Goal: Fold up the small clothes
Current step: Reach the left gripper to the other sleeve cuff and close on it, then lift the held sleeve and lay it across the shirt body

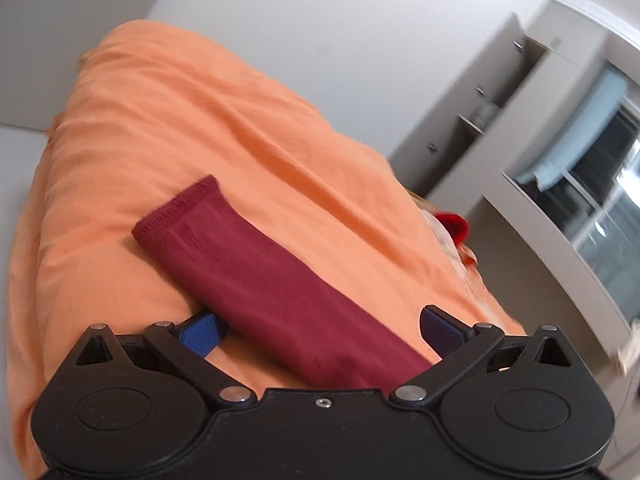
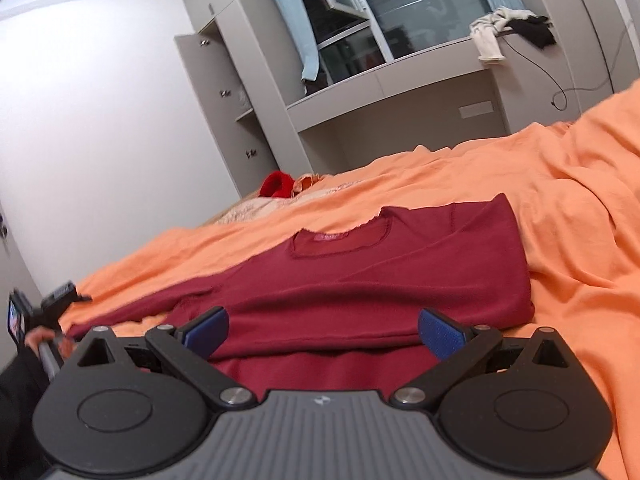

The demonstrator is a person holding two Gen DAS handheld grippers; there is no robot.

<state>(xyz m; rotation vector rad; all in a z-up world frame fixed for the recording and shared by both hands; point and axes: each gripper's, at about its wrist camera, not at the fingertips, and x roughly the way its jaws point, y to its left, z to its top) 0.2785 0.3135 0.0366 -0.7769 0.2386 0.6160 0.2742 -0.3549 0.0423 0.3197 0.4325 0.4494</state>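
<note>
A dark red long-sleeved shirt (image 2: 384,276) lies flat on the orange bedsheet (image 2: 560,216), neckline away from me, its right side folded in over the body. My right gripper (image 2: 322,334) is open, low over the shirt's near hem, its blue pads (image 2: 438,336) apart on either side of the fabric. In the left wrist view the shirt's left sleeve (image 1: 256,276) stretches out across the sheet (image 1: 168,140), cuff far from me. My left gripper (image 1: 320,334) is open and straddles the sleeve near its shoulder end; it also shows in the right wrist view (image 2: 44,312).
A bright red garment (image 2: 276,185) lies at the far end of the bed. Grey cupboards (image 2: 224,100) and a window ledge (image 2: 400,80) with clothes (image 2: 508,32) piled on it stand beyond. A white wall is to the left.
</note>
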